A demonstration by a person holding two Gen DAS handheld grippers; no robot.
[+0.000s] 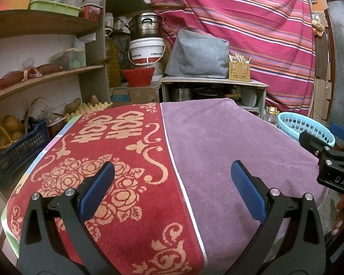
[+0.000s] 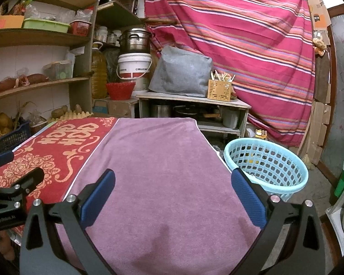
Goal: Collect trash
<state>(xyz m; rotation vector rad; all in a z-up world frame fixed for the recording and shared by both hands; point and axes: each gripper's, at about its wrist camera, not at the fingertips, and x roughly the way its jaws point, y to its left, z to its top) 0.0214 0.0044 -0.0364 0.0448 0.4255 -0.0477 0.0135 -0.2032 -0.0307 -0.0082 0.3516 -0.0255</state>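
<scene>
My left gripper hangs open over a table covered by a red patterned towel and a purple towel. Nothing is between its blue pads. My right gripper is open too, above the purple towel, with nothing held. A light blue plastic basket stands on the floor just past the table's right edge, close to the right gripper's right finger; it also shows as a basket at the right of the left wrist view. I see no loose trash on the towels. The right gripper pokes in from the right.
Wooden shelves with boxes and produce line the left wall. A dark crate of potatoes sits beside the table. Behind are a white bucket, a red bowl, a low cabinet and a striped cloth.
</scene>
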